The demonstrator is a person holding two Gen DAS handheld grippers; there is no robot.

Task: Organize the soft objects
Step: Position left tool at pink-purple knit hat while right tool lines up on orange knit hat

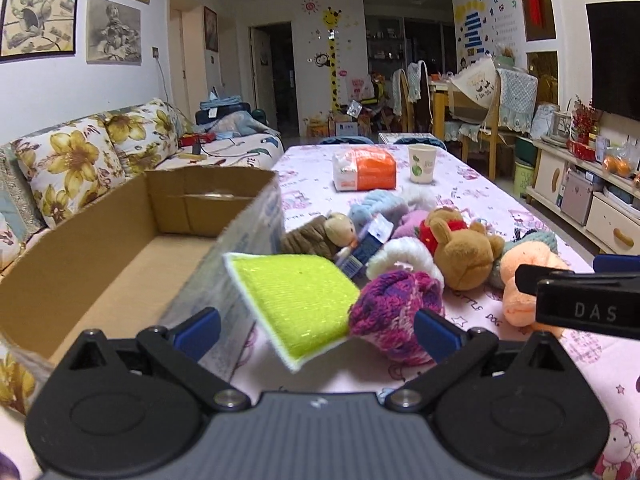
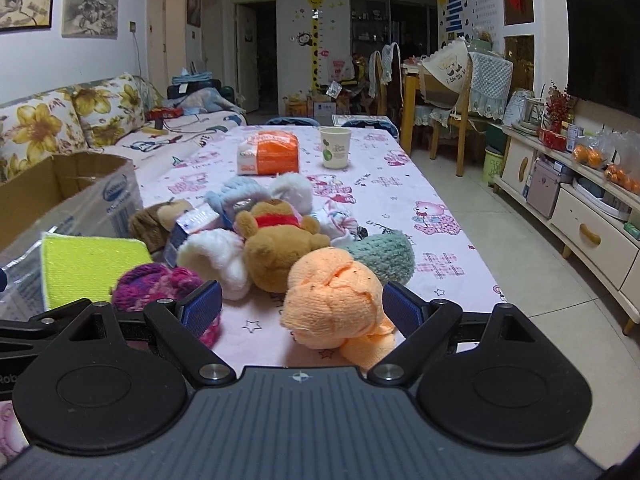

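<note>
Lying heaped on the pink cartoon-print tablecloth are the soft toys: a brown plush bear, an orange plush, a purple knit piece and a lime-green pad leaning against the open cardboard box. Both the left gripper and the right gripper are hovering with jaws spread, gripping nothing. Beyond, an orange packet and a paper cup are standing on the table, with a floral sofa alongside.
</note>
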